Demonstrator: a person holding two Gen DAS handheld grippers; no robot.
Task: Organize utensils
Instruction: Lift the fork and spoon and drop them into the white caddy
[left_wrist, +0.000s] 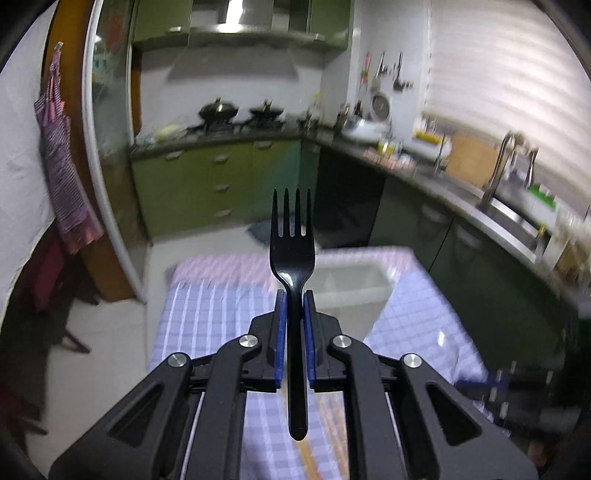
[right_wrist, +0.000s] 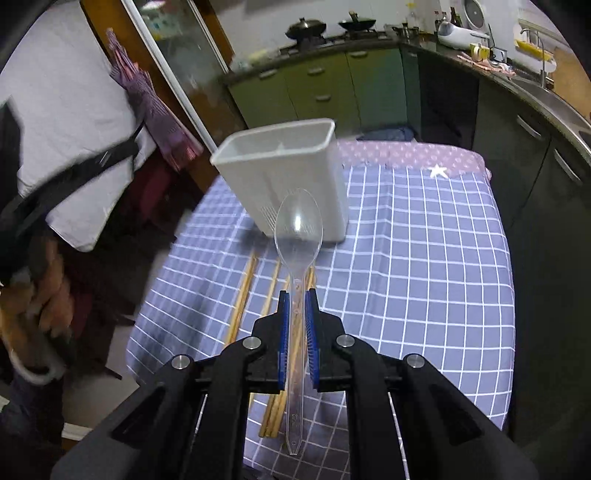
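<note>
My left hand-held gripper (left_wrist: 294, 295): pinches a black plastic fork (left_wrist: 293, 254) by its handle, tines up, above the desk (left_wrist: 207, 314) in blue checked cloth. My right hand-held gripper (right_wrist: 295, 295): pinches a clear plastic spoon (right_wrist: 298, 229), bowl up. White plastic utensil holder (right_wrist: 284, 173): upright on the desk, blurred in the left view. Wooden chopsticks (right_wrist: 242, 295): flat on the cloth, partly hidden behind my right hand-held gripper.
</note>
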